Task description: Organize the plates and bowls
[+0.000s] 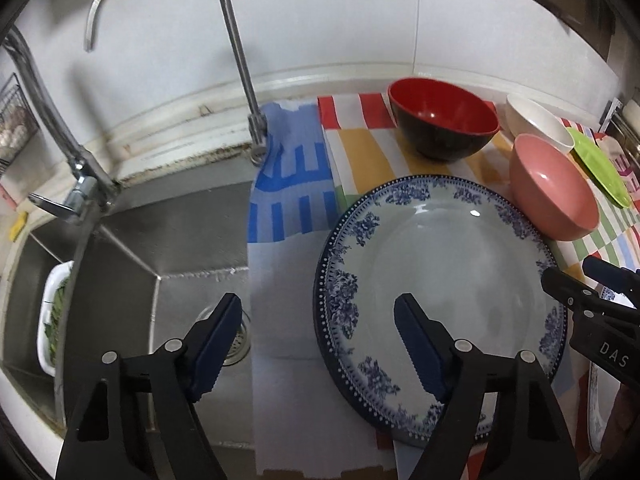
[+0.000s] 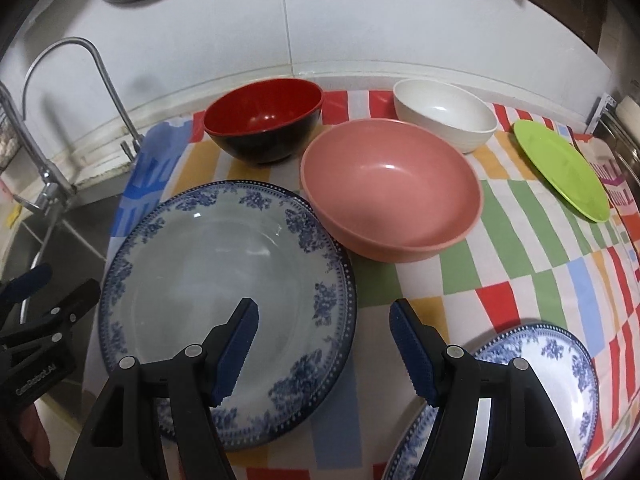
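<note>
A large blue-patterned plate [image 1: 452, 280] [image 2: 212, 280] lies on the striped cloth beside the sink. Behind it stand a red-and-black bowl [image 1: 442, 120] [image 2: 264, 118], a pink bowl [image 1: 552, 188] [image 2: 390, 188], a white bowl [image 1: 536, 120] [image 2: 444, 114] and a green plate [image 1: 598, 164] [image 2: 560, 168]. A second blue-patterned plate [image 2: 560, 376] lies at the front right. My left gripper [image 1: 320, 312] is open and empty, above the large plate's left rim. My right gripper [image 2: 324, 316] is open and empty, above the large plate's right rim.
A steel sink [image 1: 172, 240] with two taps [image 1: 232, 24] lies left of the cloth [image 2: 520, 248]. A white tray of greens [image 1: 54, 312] sits in the sink. A blue-and-white towel [image 1: 292, 184] hangs over the sink's edge. The tiled wall [image 2: 360, 20] runs behind.
</note>
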### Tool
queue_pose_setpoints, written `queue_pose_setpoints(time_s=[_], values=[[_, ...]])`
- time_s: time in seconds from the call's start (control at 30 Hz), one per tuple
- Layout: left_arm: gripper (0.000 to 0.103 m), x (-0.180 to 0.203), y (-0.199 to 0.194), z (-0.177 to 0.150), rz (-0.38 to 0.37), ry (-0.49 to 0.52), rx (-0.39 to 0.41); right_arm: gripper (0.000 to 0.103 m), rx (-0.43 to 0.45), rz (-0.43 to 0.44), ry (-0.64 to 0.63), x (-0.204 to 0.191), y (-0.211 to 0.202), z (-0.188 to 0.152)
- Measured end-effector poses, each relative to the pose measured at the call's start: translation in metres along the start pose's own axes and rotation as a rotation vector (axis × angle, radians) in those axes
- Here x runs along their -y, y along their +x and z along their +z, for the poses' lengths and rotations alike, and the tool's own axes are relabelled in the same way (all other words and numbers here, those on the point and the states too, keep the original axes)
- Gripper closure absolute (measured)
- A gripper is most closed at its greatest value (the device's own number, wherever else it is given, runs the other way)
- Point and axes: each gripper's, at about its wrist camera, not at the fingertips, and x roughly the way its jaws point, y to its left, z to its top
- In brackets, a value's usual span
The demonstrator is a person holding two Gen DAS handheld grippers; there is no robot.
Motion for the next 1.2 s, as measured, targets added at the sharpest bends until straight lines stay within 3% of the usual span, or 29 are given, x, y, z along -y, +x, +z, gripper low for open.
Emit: queue_pose_setpoints(time_s=[0.5,1.03,1.2], values=[[0.04,0.005,0.031,0.007,-0.04,-0.012,-0.054,0.035,-0.047,-0.019,0.013,0.003,0.028,0.004],[0.062,0.005,0.039,0.009,-0.068,-0.03,-0.079,0.062,-0.082,-0.009,0.003,0.0,0.04,0.005],[0.066,0.007,0.038,0.008,-0.067,-0.022,-0.076,0.064,-0.08,-0.01,-0.001,-0.001,0.041,0.006]])
